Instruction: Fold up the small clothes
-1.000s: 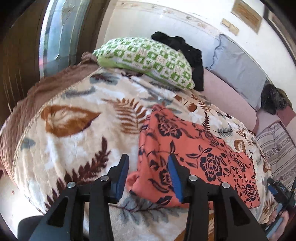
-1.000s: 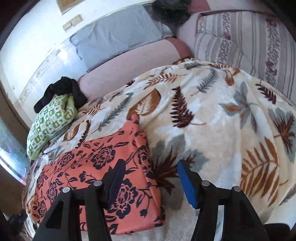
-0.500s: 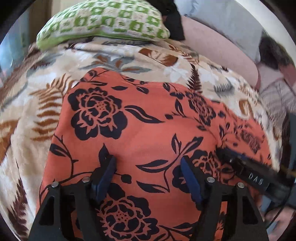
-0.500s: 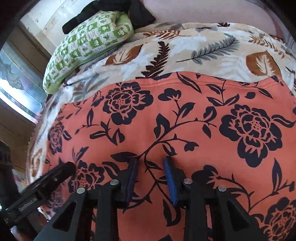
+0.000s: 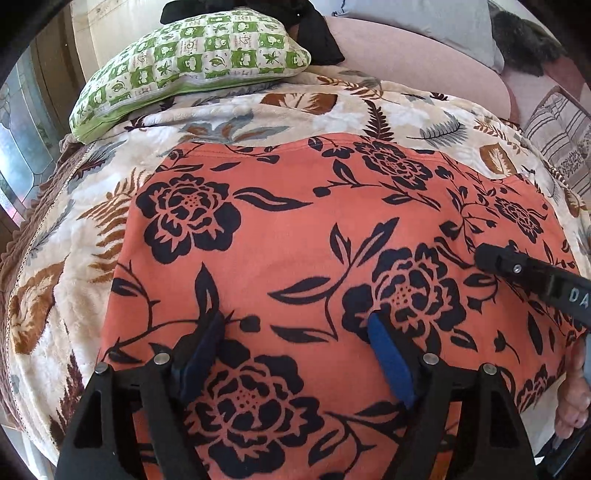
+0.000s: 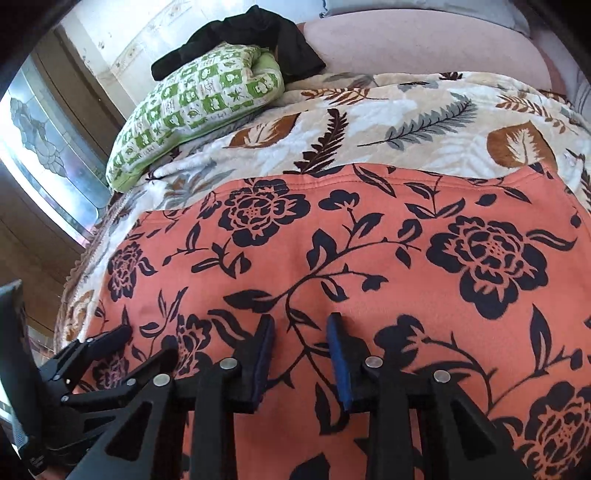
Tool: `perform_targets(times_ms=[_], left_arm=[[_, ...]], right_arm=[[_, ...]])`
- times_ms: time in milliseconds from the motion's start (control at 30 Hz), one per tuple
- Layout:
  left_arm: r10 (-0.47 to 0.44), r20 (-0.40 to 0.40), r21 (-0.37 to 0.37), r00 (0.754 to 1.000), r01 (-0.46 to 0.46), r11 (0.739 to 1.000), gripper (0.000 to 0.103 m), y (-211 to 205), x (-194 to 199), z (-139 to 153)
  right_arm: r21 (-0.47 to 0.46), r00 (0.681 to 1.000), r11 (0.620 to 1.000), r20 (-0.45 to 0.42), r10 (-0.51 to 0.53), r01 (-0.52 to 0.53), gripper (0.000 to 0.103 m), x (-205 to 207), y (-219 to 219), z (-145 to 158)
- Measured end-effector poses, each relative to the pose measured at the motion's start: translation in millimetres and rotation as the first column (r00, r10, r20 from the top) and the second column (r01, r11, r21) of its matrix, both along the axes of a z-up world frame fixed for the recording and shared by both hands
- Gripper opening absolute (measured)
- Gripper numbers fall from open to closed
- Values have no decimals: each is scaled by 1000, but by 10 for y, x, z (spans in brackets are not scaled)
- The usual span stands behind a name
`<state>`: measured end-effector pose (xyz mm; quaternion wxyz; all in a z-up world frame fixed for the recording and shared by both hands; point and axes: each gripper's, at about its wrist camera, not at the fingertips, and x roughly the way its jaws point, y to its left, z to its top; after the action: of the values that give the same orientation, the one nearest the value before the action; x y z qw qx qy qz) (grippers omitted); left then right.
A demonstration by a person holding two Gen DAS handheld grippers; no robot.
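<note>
An orange garment with black flowers [image 5: 295,221] lies flat on a leaf-print blanket [image 5: 332,107] and fills most of both views. My left gripper [image 5: 295,319] hangs just over the near left part of it. Its jaws are opening wide, with flat cloth under the gap and nothing pinched. My right gripper [image 6: 300,325] is over the near middle of the garment [image 6: 369,258], jaws narrowed to a small gap, fingertips at the cloth, no fold visibly caught. In the right wrist view the left gripper [image 6: 144,347] shows at lower left.
A green-and-white checked pillow [image 5: 192,62] lies at the blanket's far left with a black cloth [image 5: 314,33] behind it. A grey cushion [image 5: 424,26] and a pink sofa back [image 6: 406,40] stand beyond. A striped cushion [image 5: 561,136] is at right. A hand [image 5: 572,398] shows at lower right.
Both grippers came forward and down from the garment's ends onto its near edge. The left jaws spread wider; the right jaws narrowed to a small gap.
</note>
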<state>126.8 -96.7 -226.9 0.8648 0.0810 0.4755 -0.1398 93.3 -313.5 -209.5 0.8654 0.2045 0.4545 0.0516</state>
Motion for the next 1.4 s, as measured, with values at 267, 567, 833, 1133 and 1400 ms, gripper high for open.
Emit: perform_targets(times_ms=[267,567,833,1133,1400], left_arm=[[92,25,-40,995,-91,995,80,383,-641,77],[191,-92,-126,977,-202,971,81,677,-840,97],[469,-186,-342,863,-505,793,81,1359,-971,155],[490,-185,-403,852,-520,753,54,1216,-676,-27],[503,-142,-396,852,-515,760,46,1251,-670,3]], right_arm=[[-162,989,976,57,-139,147,34,-615,-752,259],[-155,991,980,69,-117,127,31,-802,-976,-42],[-34,970,999,241,-31,41,31,-872,-762,281],[116,948,975,281,149,-188,31,-832,-163,251],[158,976,965,94,195,-208,29,-601,-15,-147]])
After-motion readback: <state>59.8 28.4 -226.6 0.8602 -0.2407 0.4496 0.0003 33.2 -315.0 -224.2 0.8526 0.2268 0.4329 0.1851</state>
